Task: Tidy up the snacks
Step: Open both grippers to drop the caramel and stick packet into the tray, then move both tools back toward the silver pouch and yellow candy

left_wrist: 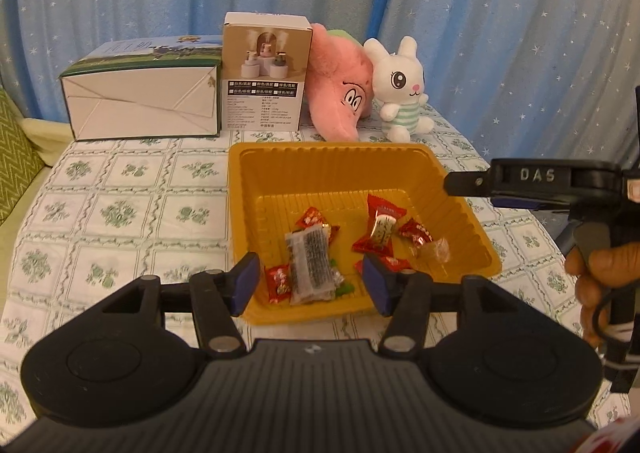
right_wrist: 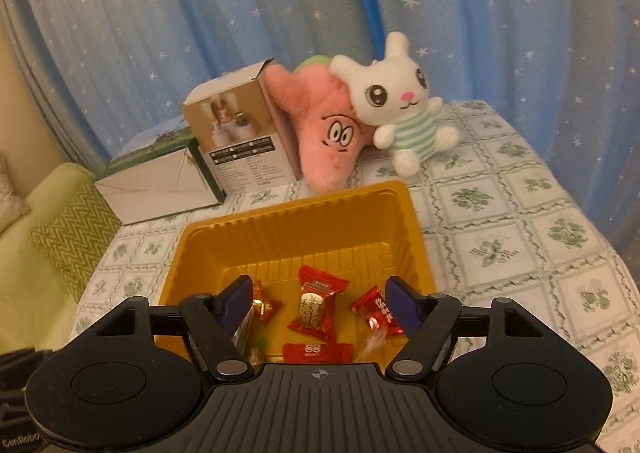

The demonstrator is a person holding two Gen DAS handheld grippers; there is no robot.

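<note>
A yellow plastic tray sits on the patterned tablecloth and also shows in the right wrist view. It holds several wrapped snacks: red candies, a clear seaweed-like packet and a clear candy. My left gripper is open and empty, hovering over the tray's near edge. My right gripper is open and empty above the tray, over a red-and-gold candy. The right gripper also shows from the side in the left wrist view at the tray's right rim.
At the back stand a green-and-white carton, a beige product box, a pink plush and a white rabbit plush. A green cushion lies left of the table. Blue star curtains hang behind.
</note>
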